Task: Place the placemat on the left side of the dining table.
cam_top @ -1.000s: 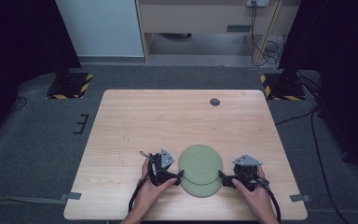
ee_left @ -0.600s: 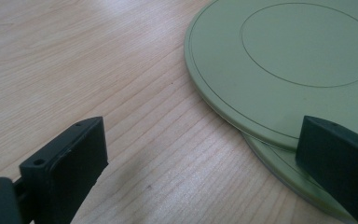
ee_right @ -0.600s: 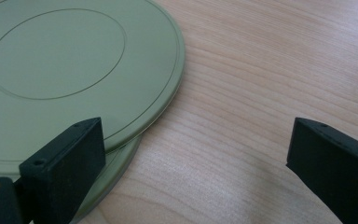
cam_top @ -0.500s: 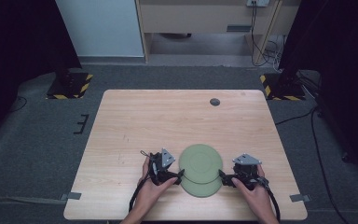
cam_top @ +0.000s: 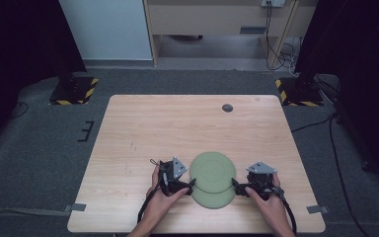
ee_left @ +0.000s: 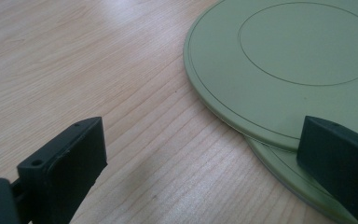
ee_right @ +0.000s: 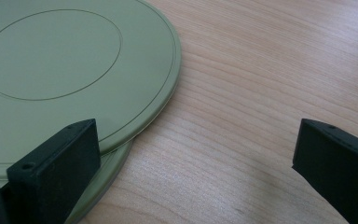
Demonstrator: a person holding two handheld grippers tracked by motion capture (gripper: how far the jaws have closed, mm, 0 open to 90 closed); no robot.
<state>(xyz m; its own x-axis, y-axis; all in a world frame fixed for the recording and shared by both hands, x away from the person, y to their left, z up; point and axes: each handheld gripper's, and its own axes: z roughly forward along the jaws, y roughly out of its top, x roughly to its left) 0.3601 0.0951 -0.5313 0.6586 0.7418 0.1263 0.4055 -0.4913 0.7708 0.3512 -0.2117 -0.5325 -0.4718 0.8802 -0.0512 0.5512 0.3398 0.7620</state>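
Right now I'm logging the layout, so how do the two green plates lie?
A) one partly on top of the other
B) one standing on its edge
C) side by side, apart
A: the upper plate overlaps the lower plate, whose rim shows beneath its near edge.

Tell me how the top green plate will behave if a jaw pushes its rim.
The top green plate looks stiff and smooth, so it would probably slide over the lower plate rather than bend. It lies flat and shallow: unlikely to tip or roll. Its thin rim may be hard to grip.
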